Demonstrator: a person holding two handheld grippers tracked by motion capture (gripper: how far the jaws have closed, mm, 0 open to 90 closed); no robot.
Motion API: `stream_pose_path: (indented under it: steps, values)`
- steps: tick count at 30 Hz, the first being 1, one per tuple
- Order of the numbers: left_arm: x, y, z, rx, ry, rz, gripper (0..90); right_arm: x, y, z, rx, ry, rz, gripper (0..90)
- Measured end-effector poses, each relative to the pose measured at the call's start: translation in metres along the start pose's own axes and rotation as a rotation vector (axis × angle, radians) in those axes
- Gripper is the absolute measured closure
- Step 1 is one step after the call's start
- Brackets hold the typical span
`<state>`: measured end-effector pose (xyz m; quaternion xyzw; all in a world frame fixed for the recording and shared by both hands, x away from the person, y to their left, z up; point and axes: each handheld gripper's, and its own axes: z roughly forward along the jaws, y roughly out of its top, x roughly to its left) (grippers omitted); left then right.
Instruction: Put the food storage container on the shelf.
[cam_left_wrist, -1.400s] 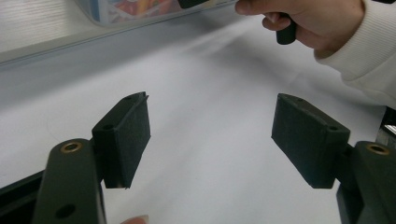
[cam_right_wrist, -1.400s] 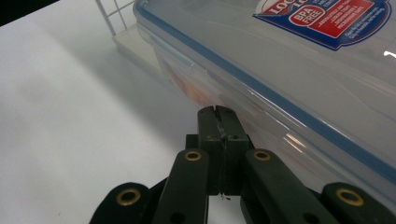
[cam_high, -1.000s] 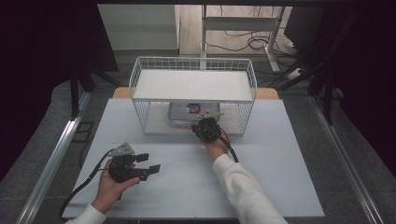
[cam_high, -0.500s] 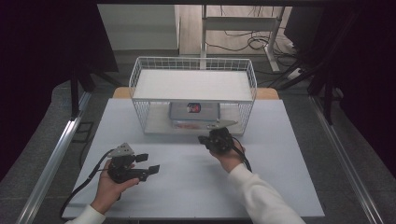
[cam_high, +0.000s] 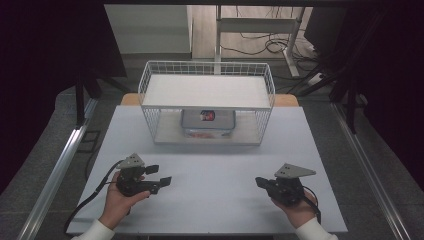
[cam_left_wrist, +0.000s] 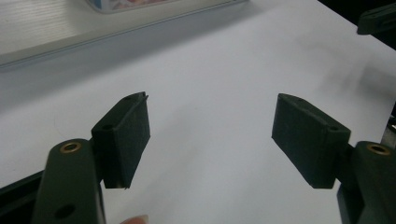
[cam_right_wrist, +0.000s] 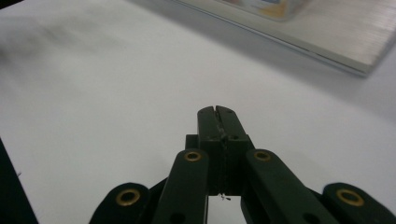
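A white wire shelf rack (cam_high: 150, 100) stands at the back of the white table (cam_high: 215, 170). On its lower shelf lies a clear lidded box (cam_high: 208, 122) with a red label. My left gripper (cam_high: 159, 174) (cam_left_wrist: 210, 135) rests at the front left, open, with nothing between its pads (cam_left_wrist: 126, 135). My right gripper (cam_high: 260, 181) (cam_right_wrist: 217, 112) is at the front right, pointing left toward the middle. Its jaws have just been opening by a hair, but the pads still look pressed together with nothing between them.
The box's edge (cam_right_wrist: 266, 7) and the rack's lower board (cam_right_wrist: 336, 37) appear at the top of the right gripper view. Metal rails (cam_high: 55, 170) run along both table sides. A desk frame and cables (cam_high: 270, 45) lie beyond the rack.
My right hand has pulled back from the rack's lower shelf to the front right of the table, leaving the box on the shelf. The left hand has stayed put.
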<state>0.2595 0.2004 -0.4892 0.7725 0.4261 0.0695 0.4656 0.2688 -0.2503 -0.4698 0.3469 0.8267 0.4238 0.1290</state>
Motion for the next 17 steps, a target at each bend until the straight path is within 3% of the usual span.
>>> stream_pose_path:
  steps: [6,11,17]
  values:
    - [-0.0006,-0.0007,0.0005,0.006,0.008,0.006,27.4,-0.0009,0.0006,-0.0002,-0.047,-0.031,0.027,50.6]
    - [-0.0009,-0.0009,-0.0015,0.002,0.014,0.014,27.1,-0.0001,0.0024,0.0013,-0.064,-0.018,0.047,39.6]
    - [0.001,0.0006,0.0003,-0.002,0.009,-0.002,27.0,0.0027,0.0028,-0.0015,-0.08,0.007,0.049,33.2]
